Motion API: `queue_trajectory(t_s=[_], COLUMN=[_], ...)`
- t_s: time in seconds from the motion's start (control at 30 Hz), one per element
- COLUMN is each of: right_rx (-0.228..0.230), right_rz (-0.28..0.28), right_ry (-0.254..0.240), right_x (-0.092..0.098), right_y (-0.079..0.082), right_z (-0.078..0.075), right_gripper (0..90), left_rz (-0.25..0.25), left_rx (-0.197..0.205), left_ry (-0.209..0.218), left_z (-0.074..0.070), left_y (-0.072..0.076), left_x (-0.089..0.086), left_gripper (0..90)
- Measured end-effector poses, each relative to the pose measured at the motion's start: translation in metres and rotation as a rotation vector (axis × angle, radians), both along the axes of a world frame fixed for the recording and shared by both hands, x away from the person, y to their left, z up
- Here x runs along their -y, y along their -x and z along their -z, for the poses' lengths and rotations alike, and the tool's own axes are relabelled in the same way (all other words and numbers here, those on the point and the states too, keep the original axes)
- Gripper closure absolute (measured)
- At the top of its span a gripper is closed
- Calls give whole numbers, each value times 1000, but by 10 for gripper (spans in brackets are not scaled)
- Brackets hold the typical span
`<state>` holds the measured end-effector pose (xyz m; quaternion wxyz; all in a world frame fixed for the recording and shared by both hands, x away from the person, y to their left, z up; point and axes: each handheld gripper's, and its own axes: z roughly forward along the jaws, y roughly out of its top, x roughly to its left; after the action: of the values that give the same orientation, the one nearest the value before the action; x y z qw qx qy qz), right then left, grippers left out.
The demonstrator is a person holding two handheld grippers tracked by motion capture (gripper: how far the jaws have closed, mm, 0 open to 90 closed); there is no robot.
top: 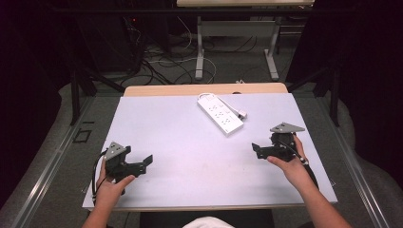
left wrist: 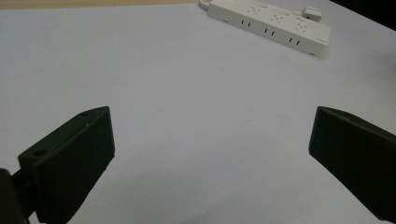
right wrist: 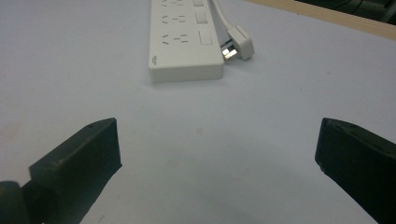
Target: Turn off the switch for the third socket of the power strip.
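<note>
A white plastic power strip (top: 220,113) with its cord and plug beside it lies far-centre on the pale desk (top: 180,142), long axis slanting toward the right tongs (top: 257,151), which are nearer. The left tongs (top: 146,161) sit well apart from it. Both tongs are spread wide, holding nothing.

Soft overhead light, dark surroundings
</note>
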<state>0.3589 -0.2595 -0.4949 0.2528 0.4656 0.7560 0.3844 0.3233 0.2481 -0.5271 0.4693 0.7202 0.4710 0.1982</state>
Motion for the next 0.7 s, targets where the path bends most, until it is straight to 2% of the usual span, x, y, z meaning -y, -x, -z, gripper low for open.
queue_trajectory(t_s=[0.13,0.37,0.7], right_rx=[5,7,1], right_rz=[23,69,104], right_ry=[-5,-7,-18], right_x=[9,23,41], right_y=[4,8,8], right_z=[8,21,35], right_gripper=[0,0,0], left_rz=[8,12,13], left_rx=[-14,-15,-20], left_ry=[1,2,11], left_z=[1,2,1], left_y=[0,-1,-1], left_x=[1,3,2], left_gripper=[5,5,5])
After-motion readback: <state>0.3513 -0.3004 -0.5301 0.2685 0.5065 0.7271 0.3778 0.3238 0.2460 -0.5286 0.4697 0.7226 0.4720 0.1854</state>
